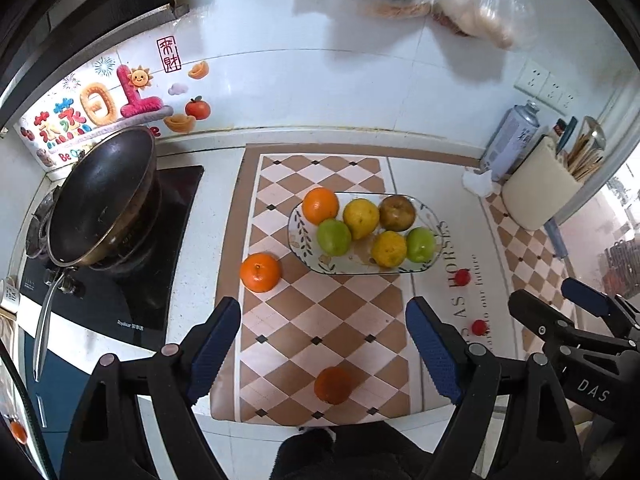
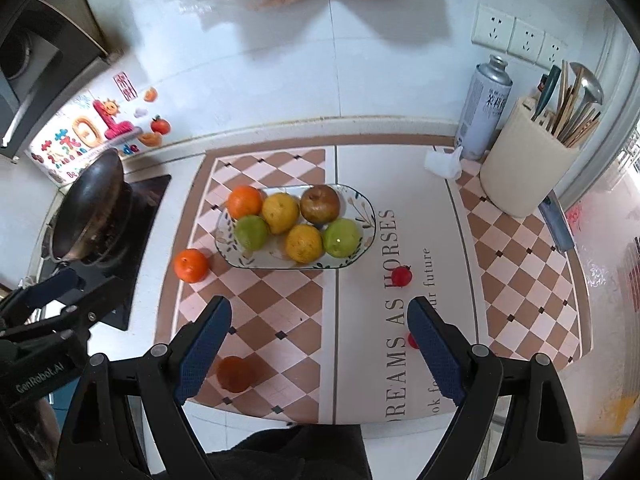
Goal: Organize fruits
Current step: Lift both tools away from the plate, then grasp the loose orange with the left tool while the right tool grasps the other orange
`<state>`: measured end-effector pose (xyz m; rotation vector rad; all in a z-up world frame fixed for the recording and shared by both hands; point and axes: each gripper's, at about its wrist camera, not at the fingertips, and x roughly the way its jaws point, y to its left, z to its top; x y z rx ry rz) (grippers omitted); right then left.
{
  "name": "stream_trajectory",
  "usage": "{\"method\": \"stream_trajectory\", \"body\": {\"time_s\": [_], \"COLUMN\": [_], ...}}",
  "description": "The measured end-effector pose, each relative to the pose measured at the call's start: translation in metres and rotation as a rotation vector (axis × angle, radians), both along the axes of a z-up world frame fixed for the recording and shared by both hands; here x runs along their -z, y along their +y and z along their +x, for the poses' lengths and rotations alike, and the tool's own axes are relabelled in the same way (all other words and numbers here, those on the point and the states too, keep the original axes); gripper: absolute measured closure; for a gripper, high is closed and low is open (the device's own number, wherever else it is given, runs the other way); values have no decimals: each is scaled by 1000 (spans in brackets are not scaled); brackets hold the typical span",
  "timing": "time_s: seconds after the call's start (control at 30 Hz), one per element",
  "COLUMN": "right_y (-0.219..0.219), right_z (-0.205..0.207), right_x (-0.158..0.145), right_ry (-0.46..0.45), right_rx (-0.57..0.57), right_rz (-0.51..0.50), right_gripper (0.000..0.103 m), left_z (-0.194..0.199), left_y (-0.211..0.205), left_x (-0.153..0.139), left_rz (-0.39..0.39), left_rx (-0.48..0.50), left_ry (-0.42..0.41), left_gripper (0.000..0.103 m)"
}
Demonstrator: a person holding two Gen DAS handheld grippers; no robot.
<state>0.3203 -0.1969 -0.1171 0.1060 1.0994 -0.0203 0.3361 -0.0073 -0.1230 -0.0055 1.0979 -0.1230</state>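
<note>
Nearest: left gripper (image 1: 320, 350) and right gripper (image 2: 320, 348), jaws wide, nothing between them, raised above the counter for an overview. Below: one orange (image 1: 333, 385) loose on the checkered mat (image 1: 352, 332); two small red fruits (image 2: 401, 275) near the lettering. Farther: second loose orange (image 1: 260, 272) just beside the plate (image 1: 298, 236), probably awaiting transfer. Plate already loaded with six fruits. Beyond: wok (image 1: 102, 196), utensil holder (image 2: 524, 176).

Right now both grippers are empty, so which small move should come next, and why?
Probably lower the left gripper over the orange nearest the counter edge. Its fingers stand open with nothing between them, and that orange lies loose on the mat, outside the plate that already holds six fruits.
</note>
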Motion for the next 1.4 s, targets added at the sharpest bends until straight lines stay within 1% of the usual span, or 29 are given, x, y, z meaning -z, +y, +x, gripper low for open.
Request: {"method": "stream_trajectory", "body": {"time_s": [0.1, 0.23, 0.3, 0.33, 0.37, 0.4, 0.47, 0.5, 0.53, 0.6, 0.63, 0.67, 0.7, 0.73, 0.8, 0.83, 0.93, 1.0, 1.03, 1.07, 1.13, 1.27, 1.4], "right_y": [1, -2, -3, -3, -1, 0, 9, 15, 20, 36, 43, 54, 59, 70, 81, 89, 100, 108, 112, 115, 120, 112, 88], "right_z": [-5, -8, -7, -6, -4, -3, 3, 6, 7, 13, 14, 16, 16, 16, 15, 15, 18, 19, 20, 20, 20, 32, 45], "right_x": [-7, -4, 5, 11, 18, 26, 55, 74, 86, 130, 149, 176, 188, 211, 233, 246, 265, 275, 277, 279, 279, 269, 252], "right_ry": [-13, -1, 32, 52, 71, 92, 170, 224, 254, 372, 423, 489, 513, 562, 601, 623, 643, 652, 653, 653, 639, 598, 531], "right_rx": [8, 29, 25, 20, 13, 4, -28, -47, -60, -96, -109, -123, -128, -138, -146, -153, -165, -178, -191, -203, -232, -248, -214], "right_rz": [1, 24, 55, 75, 97, 117, 157, 196, 221, 287, 314, 347, 352, 352, 362, 352, 342, 328, 325, 316, 282, 242, 193], "right_gripper": [11, 11, 7, 6, 6, 6, 6, 6, 6, 6, 6, 6, 6, 6, 6, 6, 6, 10, 20, 34, 44, 44, 44], "left_z": [-5, -4, -3, -2, -1, 1, 3, 3, 3, 3, 4, 4, 5, 4, 2, 1, 1, 4, 6, 10, 19, 47, 81], "left_y": [-1, 0, 2, 2, 4, 6, 12, 15, 19, 31, 38, 45, 52, 60, 71, 76, 90, 96, 97, 99, 100, 97, 95], "left_x": [-5, -6, -4, -2, 2, 6, 16, 22, 29, 47, 57, 69, 79, 91, 108, 114, 132, 140, 143, 146, 151, 158, 163], "left_rz": [-9, -17, -4, 9, 30, 46, 103, 132, 160, 211, 229, 241, 253, 272, 286, 290, 297, 284, 280, 274, 251, 221, 144], "left_rx": [4, -1, -7, -12, -19, -24, -46, -54, -63, -88, -98, -111, -123, -139, -162, -175, -218, -241, -248, -254, -259, -249, -234], "left_ry": [-8, -7, -11, -11, -5, 0, -10, -10, -3, 23, 52, 90, 117, 150, 197, 212, 263, 287, 293, 301, 317, 318, 321], "left_gripper": [19, 19, 19, 17, 12, 0, 0, 0, 0, 0, 0, 0, 0, 0, 0, 0, 0, 0, 0, 0, 0, 0, 0]}}
